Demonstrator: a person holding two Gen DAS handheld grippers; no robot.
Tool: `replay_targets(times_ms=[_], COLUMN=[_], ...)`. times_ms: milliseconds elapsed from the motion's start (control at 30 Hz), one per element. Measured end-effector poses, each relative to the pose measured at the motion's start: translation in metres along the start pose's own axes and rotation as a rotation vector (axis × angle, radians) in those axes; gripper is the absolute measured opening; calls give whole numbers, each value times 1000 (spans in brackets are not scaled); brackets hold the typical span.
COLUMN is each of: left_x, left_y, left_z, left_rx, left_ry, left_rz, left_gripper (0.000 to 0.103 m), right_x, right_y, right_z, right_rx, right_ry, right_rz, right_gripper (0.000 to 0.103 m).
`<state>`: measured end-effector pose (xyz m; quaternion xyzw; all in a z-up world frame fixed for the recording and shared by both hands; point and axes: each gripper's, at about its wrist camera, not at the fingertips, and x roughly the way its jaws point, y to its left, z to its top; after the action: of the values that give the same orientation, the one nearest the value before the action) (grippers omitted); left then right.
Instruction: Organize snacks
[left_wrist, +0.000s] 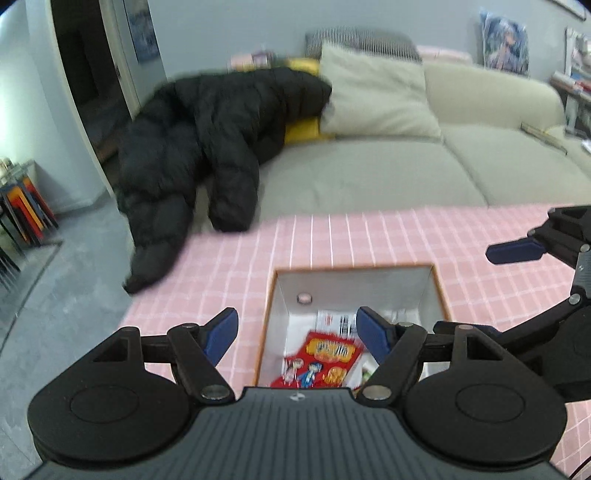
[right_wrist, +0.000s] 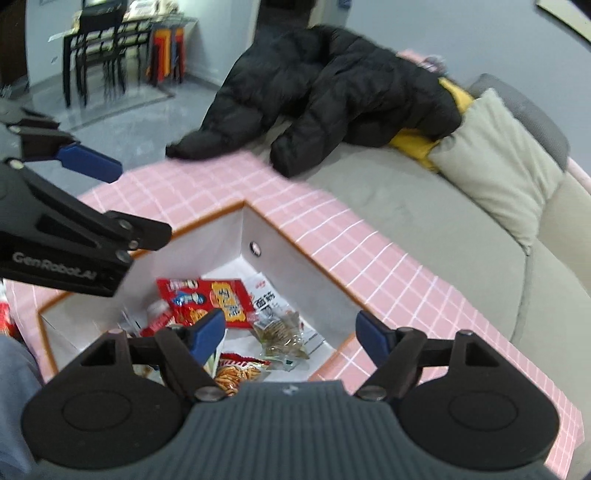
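Above the white box (left_wrist: 413, 288), both grippers are hovering with nothing between their blue pads. The left gripper (left_wrist: 297, 332) is holding its jaws wide apart over the box's near half, gripping nothing. The right gripper (right_wrist: 291, 332) is likewise standing with its jaws wide open and empty, over the box's opposite side; in the left wrist view it is showing at the box's right edge (left_wrist: 524, 254), and its pads there are also spread.

The box is sitting on a surface (left_wrist: 229, 273) covered by a pink checked cloth, and its rim is showing an orange-brown edge. A small round fitting (right_wrist: 255, 248) is sitting on an inner wall near one corner.

Inside the box the snacks are lying loose on the floor. A red packet (right_wrist: 207, 299) with cartoon figures is lying flat toward the far side. Just beside it, a clear packet of round crackers (right_wrist: 280, 336) is lying nearer the right wall. A white packet with black printing (right_wrist: 266, 295) is lying partly under those two. A packet of orange sticks (right_wrist: 236, 373) is lying at the near edge, partly hidden by the right gripper's body.

Beyond the box, a black puffer jacket (left_wrist: 207, 140) is draping off a grey sofa (left_wrist: 369, 177), one sleeve touching the cloth. A pale cushion (left_wrist: 373, 96) is leaning against the sofa back beside the jacket.
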<state>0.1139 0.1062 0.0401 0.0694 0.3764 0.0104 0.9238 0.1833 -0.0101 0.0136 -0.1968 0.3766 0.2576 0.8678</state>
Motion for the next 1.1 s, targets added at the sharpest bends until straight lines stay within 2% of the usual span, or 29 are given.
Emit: replay_targets(times_ms=[200, 333, 467, 567, 700, 833, 1100], left_x=[-60, -93, -111, -112, -100, -89, -82], left_y=[-14, -28, -41, -48, -61, -76, -100], left_z=[-2, -16, -35, -52, -76, -95, -117], left_rx=[-32, -61, -111, -147, -169, -166, -127], left_ry=[-153, -243, -271, -249, -155, -84, -41], left_rz=[25, 42, 28, 18, 15, 19, 11], left_gripper=[86, 89, 90, 90, 90, 90, 90], right_x=[-71, -116, -155, -172, -179, -182, -168], right_y=[-4, -6, -3, 2, 10, 24, 29], right_z=[-11, -33, -66, -94, -130, -161, -203], right_rx=[84, 163, 246, 295, 356, 343, 345], right_ry=[-133, -206, -267, -289, -269, -271, -223], right_rz=[-51, -66, -108, -144, -172, -231, -263], right_gripper=[95, 99, 99, 99, 99, 99, 99])
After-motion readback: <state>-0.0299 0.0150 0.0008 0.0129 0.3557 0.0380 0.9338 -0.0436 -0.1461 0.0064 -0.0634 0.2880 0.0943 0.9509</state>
